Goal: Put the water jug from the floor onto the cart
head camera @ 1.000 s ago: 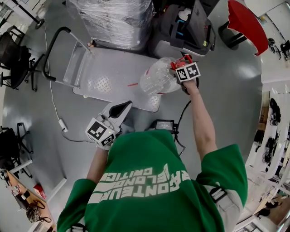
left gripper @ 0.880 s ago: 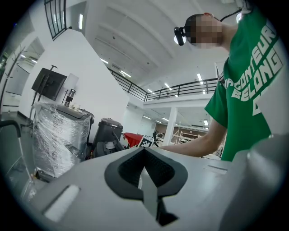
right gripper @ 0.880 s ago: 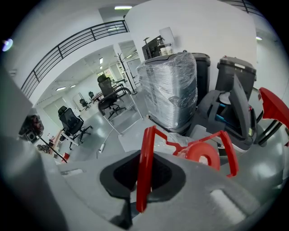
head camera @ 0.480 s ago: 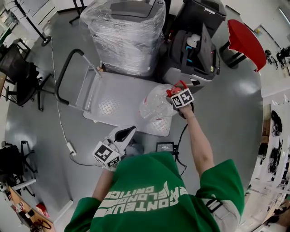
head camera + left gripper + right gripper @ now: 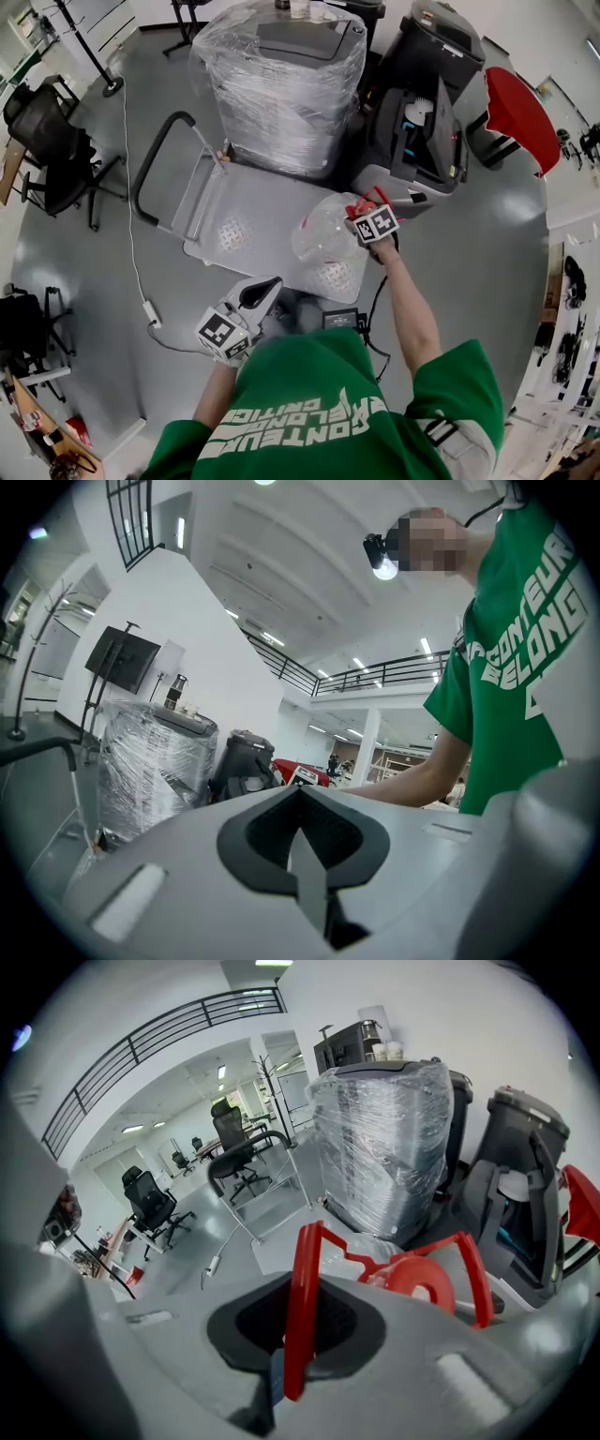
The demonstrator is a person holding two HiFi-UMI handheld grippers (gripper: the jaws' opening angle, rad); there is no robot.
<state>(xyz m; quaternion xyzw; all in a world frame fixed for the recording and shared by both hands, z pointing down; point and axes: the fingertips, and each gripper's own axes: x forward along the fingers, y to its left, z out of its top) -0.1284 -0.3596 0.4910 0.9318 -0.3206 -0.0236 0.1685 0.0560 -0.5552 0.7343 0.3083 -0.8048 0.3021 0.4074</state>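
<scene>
The clear water jug [image 5: 326, 230] hangs by its red handle [image 5: 367, 201] from my right gripper [image 5: 361, 214], which is shut on that handle. It hangs tilted over the right end of the grey cart platform [image 5: 246, 217]; I cannot tell whether it touches the deck. In the right gripper view the red handle [image 5: 298, 1307] runs between the jaws of the right gripper [image 5: 298, 1335], with the red cap [image 5: 424, 1290] just beyond. My left gripper [image 5: 267, 284] is held level near the cart's front edge, shut and empty; the left gripper view [image 5: 305, 855] shows its pads meeting.
The cart's black push handle [image 5: 150, 173] is at its left end. A plastic-wrapped machine [image 5: 281, 84] and a black open-lidded unit [image 5: 422, 127] stand behind the cart. A red chair [image 5: 520, 112], black office chairs [image 5: 56, 141], a floor cable [image 5: 131, 244] and a black box [image 5: 339, 319] surround it.
Both grippers and the person have moved closer to the cart. The jug, still gripped by its handle, has come a little lower over the platform's right end.
</scene>
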